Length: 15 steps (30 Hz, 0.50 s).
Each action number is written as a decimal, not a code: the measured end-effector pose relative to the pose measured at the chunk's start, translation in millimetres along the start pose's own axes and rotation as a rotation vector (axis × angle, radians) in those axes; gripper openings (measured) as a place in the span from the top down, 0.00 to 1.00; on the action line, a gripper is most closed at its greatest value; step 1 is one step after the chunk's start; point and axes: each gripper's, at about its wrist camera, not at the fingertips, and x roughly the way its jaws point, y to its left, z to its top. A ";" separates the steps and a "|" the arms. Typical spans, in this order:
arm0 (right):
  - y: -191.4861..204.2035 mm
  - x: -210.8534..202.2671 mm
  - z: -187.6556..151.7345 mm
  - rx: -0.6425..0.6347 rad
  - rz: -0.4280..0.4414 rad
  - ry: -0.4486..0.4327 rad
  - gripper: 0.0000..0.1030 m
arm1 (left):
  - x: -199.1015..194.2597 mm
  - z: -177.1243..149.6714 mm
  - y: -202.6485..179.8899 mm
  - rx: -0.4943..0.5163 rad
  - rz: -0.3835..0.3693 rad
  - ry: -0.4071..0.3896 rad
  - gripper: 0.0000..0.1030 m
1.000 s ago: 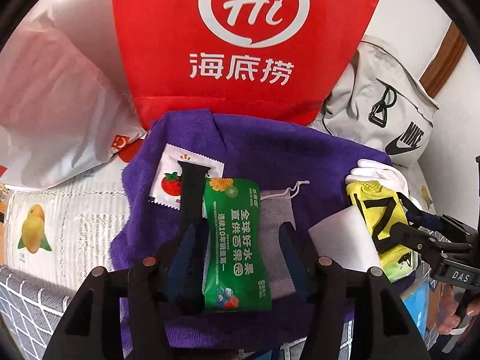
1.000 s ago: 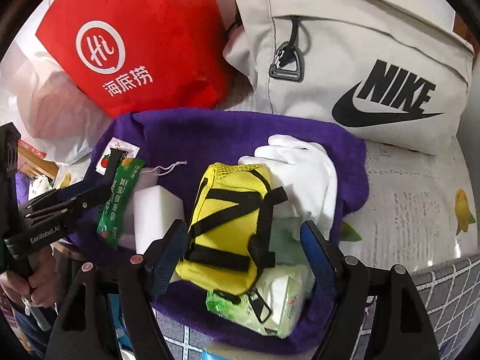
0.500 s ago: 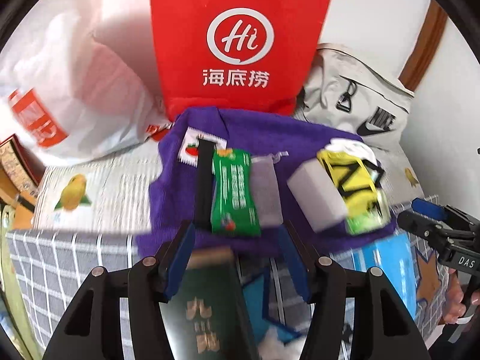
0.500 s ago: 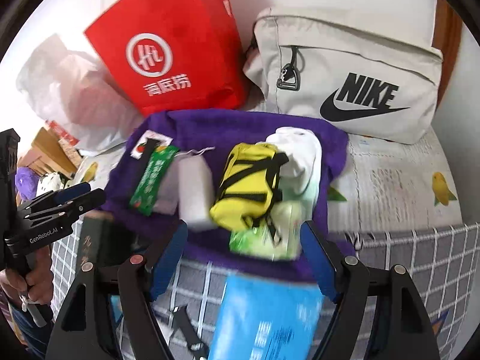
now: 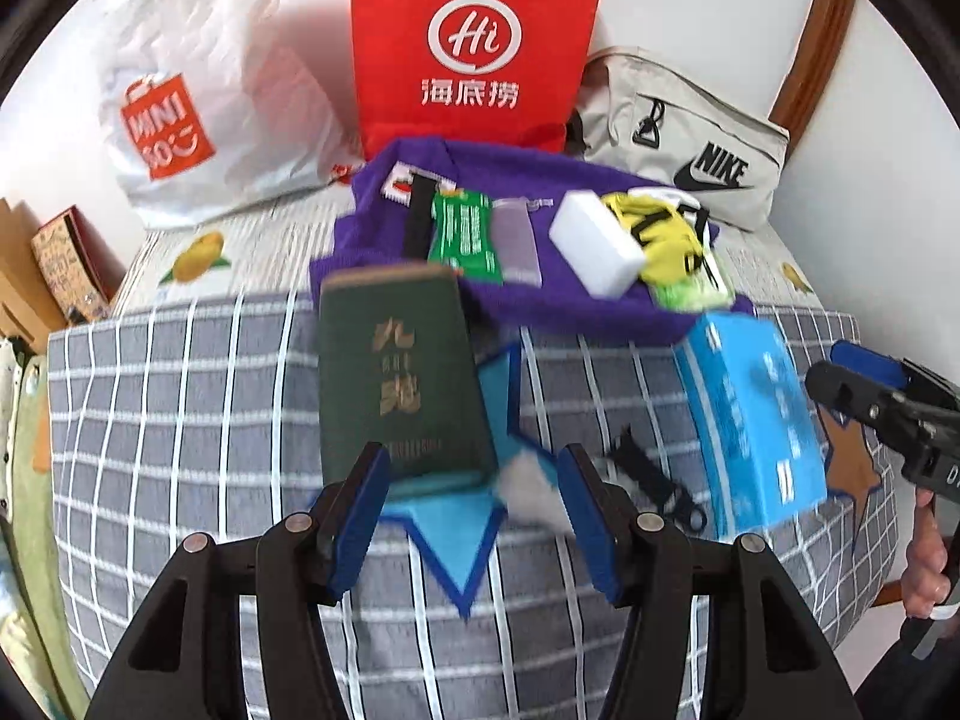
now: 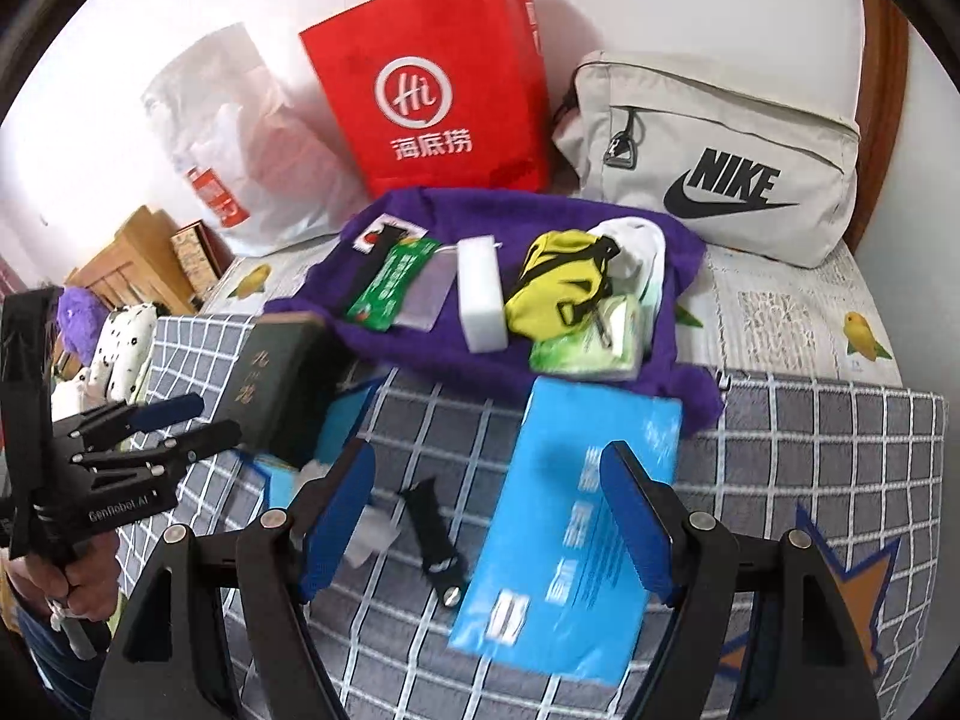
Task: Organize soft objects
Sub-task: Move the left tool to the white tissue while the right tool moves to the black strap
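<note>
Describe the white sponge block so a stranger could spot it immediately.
Find the red paper bag standing against the wall; a purple towel is spread before it. On that towel, the white sponge block lies between a grey mesh pouch and a yellow pouch, the only plain white brick there.

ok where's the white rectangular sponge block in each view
Left wrist view: the white rectangular sponge block lies right of centre in the upper half, on the purple towel, left of the yellow pouch.
Right wrist view: it sits at centre, upper half, again left of the pouch.
Shared landmark: the red paper bag behind the towel.
</note>
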 end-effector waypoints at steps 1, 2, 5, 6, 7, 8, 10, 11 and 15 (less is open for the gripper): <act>1.2 -0.6 -3.9 -0.003 0.001 0.000 0.25 | -0.3 -7.1 -0.5 -0.003 0.000 0.001 0.46; 2.2 -0.6 -7.9 -0.006 0.002 0.002 0.25 | 1.0 -12.9 -1.2 -0.006 -0.002 0.007 0.46; 2.8 0.3 -18.9 -0.015 -0.005 0.009 0.25 | 10.8 -28.0 -7.7 -0.010 -0.010 0.026 0.46; 2.3 0.6 -22.7 -0.018 -0.008 0.013 0.25 | 13.8 -30.7 -9.7 -0.014 -0.010 0.028 0.46; 1.7 1.3 -25.8 -0.022 -0.010 0.019 0.25 | 19.8 -34.0 -12.4 -0.022 -0.012 0.030 0.46; 1.2 2.4 -29.1 -0.032 -0.012 0.030 0.25 | 24.1 -35.7 -14.7 -0.030 -0.013 0.030 0.46; 0.3 3.4 -33.5 -0.055 -0.024 0.048 0.25 | 34.3 -37.3 -18.6 -0.053 -0.012 0.033 0.46; -0.6 2.6 -36.4 -0.067 -0.030 0.050 0.25 | 39.5 -37.7 -20.7 -0.063 -0.017 0.032 0.46; -10.9 3.3 -45.9 -0.079 -0.041 0.055 0.25 | 61.3 -37.8 -25.3 -0.094 0.013 0.050 0.46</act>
